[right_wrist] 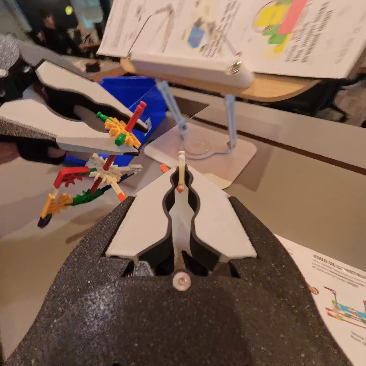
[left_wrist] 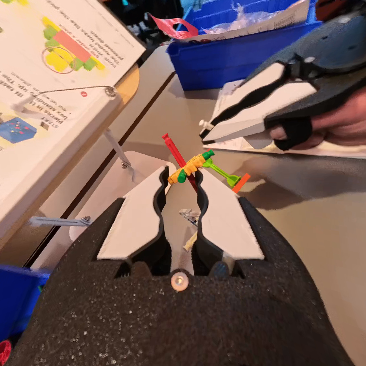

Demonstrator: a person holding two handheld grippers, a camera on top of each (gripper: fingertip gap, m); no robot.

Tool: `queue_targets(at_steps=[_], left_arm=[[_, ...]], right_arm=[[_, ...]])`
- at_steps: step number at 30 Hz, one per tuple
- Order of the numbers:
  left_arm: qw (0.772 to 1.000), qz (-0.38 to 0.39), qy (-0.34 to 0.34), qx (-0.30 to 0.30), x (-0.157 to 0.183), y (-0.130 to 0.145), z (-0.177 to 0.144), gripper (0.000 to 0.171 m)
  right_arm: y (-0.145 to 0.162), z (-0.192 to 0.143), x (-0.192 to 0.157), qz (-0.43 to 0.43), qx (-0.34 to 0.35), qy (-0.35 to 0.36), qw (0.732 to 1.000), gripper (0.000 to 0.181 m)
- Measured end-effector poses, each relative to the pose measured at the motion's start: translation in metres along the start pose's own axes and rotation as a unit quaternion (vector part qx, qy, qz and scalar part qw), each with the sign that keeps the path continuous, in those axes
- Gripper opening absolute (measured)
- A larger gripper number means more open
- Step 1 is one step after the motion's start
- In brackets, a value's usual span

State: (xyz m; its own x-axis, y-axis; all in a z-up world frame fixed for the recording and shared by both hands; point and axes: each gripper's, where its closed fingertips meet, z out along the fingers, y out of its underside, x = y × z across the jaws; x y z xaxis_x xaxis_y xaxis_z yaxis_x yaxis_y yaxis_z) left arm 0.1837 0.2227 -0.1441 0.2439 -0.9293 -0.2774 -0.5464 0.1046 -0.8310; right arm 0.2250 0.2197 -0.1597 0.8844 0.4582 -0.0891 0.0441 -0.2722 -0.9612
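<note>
Overhead, printed instruction sheet (right_wrist: 257, 29); left claw (left_wrist: 182, 174) grips toy model (right_wrist: 95, 174), right claw (right_wrist: 181, 168) white rod (right_wrist: 181, 170).

Bare table (left_wrist: 297, 247) right — passable; book stand (right_wrist: 200, 146) and blue bin (left_wrist: 227, 59) block ahead.

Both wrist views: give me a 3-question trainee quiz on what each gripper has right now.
1. True or false: the right gripper is empty.
2. Which part of the toy model sits between the fingers of the left gripper? A) red rod with the yellow snowflake connector B) white snowflake connector C) red corner connector
3. Fill in: the instruction sheet rests on a tilted ____ behind the model.

Key
1. False: it is shut on a small cream rod, which pokes up past its tips.
2. A
3. book stand, with a white base on the table.
</note>
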Motion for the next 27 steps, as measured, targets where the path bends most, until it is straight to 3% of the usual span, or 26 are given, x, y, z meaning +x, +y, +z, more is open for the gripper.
queue_targets(at_steps=[5, 10, 14, 17, 23, 27], left_arm=[[0.992, 0.101, 0.055, -0.05, 0.023, 0.022, -0.006, 0.024], [0.985, 0.156, 0.05, -0.048, 0.03, 0.023, -0.002, 0.024], [0.986, 0.161, 0.029, -0.038, 0.022, 0.018, -0.004, 0.024], [0.985, 0.166, 0.033, -0.019, 0.024, 0.013, -0.006, 0.024], [0.977, 0.202, 0.061, 0.016, 0.039, 0.003, -0.015, 0.024], [0.978, 0.195, 0.068, 0.034, 0.04, -0.003, -0.02, 0.024]], right_arm=[[0.061, 0.004, -0.029, -0.043, -0.166, -0.091, 0.981, 0.003], [0.083, -0.002, -0.035, -0.074, -0.224, -0.1, 0.967, 0.003], [0.103, -0.015, -0.051, -0.091, -0.273, -0.151, 0.946, 0.003], [0.119, -0.018, -0.05, -0.105, -0.306, -0.152, 0.934, 0.042], [0.063, -0.025, -0.037, -0.029, -0.177, -0.165, 0.97, 0.047], [0.044, -0.025, -0.041, -0.162, -0.111, -0.133, 0.971, 0.033]])
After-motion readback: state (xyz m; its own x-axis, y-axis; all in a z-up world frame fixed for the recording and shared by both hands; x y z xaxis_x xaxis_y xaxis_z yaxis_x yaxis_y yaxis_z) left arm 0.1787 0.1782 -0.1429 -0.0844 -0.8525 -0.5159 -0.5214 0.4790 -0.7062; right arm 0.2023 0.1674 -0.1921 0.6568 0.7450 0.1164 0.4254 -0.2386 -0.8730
